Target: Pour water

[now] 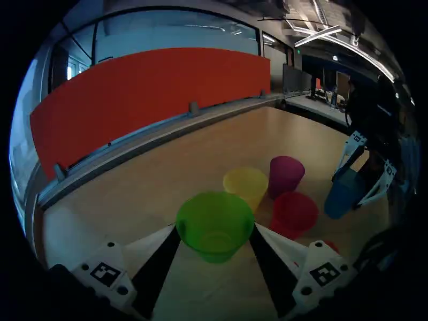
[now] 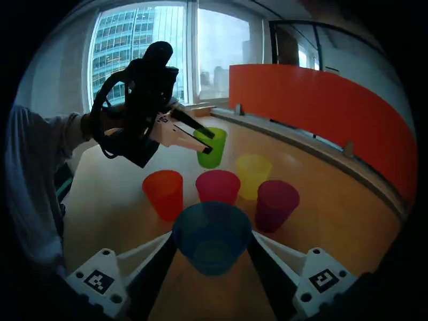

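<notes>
we see the left tool point(image 1: 215, 229) clamped on the green cup point(image 1: 215, 214), right tool point(image 2: 212, 235) clamped on the blue cup point(image 2: 211, 227), both mouth up. yellow cup point(image 1: 246, 184), purple cup point(image 1: 285, 174) and red cup point(image 1: 293, 213) stand clustered on the surface point(image 1: 160, 176) between the tools.

- Green cup point(image 1: 215, 235): translucent plastic, tapered, upright with its mouth open, clasped at its sides between the fingers of the left gripper point(image 1: 215, 226).
- Blue cup point(image 2: 212, 246): same shape, upright, clasped between the fingers of the right gripper point(image 2: 212, 235).
- Yellow cup point(image 2: 252, 174), purple cup point(image 2: 275, 203), red cup point(image 2: 218, 187), orange cup point(image 2: 163, 192): upright, clustered on the desk point(image 2: 331, 214) between the two held cups.
</notes>
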Available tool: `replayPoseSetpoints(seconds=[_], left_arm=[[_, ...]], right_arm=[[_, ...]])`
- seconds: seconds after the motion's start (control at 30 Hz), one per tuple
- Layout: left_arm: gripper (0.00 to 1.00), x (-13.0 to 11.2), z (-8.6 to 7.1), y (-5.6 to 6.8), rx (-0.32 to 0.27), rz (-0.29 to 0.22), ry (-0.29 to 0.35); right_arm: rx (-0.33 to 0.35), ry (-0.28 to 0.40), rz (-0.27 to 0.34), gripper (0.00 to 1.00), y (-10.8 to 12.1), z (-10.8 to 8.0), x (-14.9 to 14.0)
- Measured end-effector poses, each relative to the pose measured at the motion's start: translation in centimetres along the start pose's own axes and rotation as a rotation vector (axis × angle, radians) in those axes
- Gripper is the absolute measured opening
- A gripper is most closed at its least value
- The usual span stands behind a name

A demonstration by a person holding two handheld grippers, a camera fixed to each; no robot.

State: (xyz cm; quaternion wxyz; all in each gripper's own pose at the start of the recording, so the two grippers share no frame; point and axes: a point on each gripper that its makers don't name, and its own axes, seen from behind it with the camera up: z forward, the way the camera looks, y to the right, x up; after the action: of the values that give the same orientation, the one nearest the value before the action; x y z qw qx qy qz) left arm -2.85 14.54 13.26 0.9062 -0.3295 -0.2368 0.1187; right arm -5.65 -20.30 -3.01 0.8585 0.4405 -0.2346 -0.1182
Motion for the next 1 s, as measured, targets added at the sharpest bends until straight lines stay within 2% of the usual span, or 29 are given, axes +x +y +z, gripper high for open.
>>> replayPoseSetpoints(seconds=[0.6, 0.8, 1.0], left_arm=[[0.87, 4.3, -7.9, 1.6, 0.044, -0.048, 0.194], [0.87, 5.4, -10.3, 2.6, 0.056, -0.066, 0.261], [0.87, 6.3, -12.4, 3.6, 0.068, -0.063, 0.317]], right_arm=[[-0.086, 0.145, 0.008, 0.91, -0.9, -4.6, 4.4], [-0.104, 0.195, 0.02, 0.91, -1.1, -5.7, 5.9], [-0.127, 0.232, 0.02, 0.91, -0.9, -6.6, 6.8]])
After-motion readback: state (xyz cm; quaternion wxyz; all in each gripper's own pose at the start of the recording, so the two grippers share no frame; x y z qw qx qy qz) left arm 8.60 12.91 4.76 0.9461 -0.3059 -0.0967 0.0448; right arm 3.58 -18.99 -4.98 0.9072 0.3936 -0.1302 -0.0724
